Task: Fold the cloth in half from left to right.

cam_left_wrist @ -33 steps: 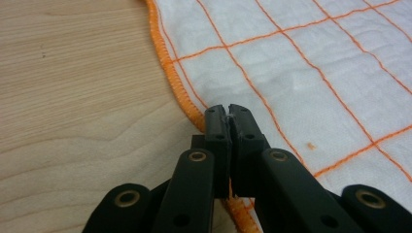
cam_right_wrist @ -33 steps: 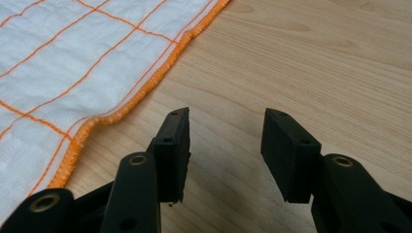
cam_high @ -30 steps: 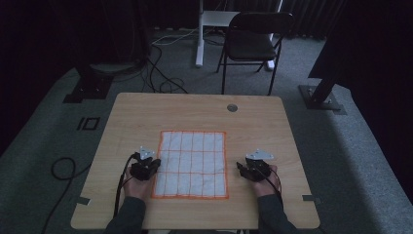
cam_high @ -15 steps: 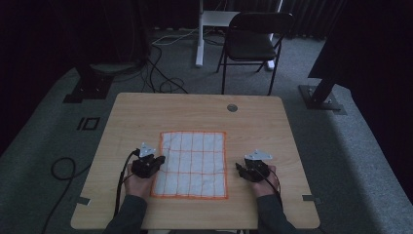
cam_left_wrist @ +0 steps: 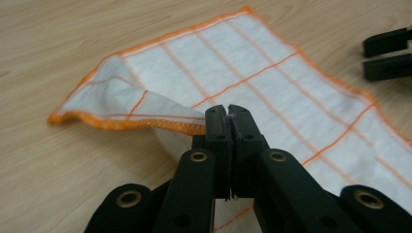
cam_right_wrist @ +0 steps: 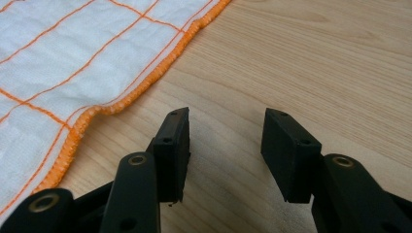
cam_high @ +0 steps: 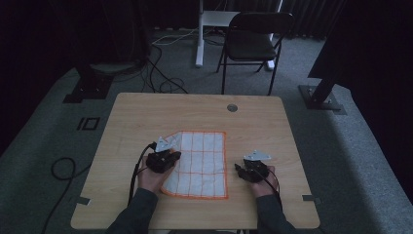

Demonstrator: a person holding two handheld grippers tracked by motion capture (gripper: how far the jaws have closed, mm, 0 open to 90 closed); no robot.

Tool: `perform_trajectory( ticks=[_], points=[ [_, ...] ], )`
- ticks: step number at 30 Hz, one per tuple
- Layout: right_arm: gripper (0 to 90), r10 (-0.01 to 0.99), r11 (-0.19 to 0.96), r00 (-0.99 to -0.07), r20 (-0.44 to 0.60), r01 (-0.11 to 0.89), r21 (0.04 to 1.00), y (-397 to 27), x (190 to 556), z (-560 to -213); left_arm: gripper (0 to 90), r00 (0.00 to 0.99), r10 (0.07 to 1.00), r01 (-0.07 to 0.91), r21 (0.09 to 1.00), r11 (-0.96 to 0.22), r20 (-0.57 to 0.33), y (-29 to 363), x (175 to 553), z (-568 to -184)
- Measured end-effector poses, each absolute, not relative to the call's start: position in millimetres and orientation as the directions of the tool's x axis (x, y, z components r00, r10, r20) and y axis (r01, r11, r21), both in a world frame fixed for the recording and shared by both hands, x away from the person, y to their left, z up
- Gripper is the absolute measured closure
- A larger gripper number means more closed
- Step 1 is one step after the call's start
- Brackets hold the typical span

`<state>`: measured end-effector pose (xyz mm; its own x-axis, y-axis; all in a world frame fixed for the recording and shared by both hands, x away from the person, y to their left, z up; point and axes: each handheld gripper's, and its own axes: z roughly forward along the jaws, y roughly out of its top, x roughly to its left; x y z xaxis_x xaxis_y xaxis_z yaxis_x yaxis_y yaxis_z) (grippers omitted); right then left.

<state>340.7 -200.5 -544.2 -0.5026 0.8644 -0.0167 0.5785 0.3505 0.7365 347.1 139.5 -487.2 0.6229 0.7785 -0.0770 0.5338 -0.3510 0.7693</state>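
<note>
Folding a checked cloth on the desk. The cloth, white with orange grid lines and an orange hem, lies toward the near edge of the desk, midway between its left and right edges. We see the left gripper with its jaws fully closed on the cloth's left hem, which it holds raised off the wood; we judge this grip to be the start of a fold carrying the left side over toward the right. The far left corner of the cloth is drawn inward by the pull, so that the outline there runs aslant. The right gripper rests just beside the cloth's right edge, jaws parted and holding nothing, probably waiting to steady or take the fabric.

The left gripper view shows the pinch itself: the hem caught between the closed jaws and the fabric curling beneath. The right gripper view shows bare wood between the open jaws, the hem lying apart from them. The high view alone gives the cloth's whole outline and both hands' positions.
</note>
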Motion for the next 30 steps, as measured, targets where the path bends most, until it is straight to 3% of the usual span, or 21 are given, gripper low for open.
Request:
perform_trajectory(
  ticks=[30],
  points=[
    [52.4, 0.865, 0.338, -0.501, -0.004, 0.579, 0.742, -202.1, 341.2, -545.3, 89.2, 0.753, 0.657, 0.445, 0.763, -0.470, -0.034, 57.1, 353.1, -482.0]
  ],
)
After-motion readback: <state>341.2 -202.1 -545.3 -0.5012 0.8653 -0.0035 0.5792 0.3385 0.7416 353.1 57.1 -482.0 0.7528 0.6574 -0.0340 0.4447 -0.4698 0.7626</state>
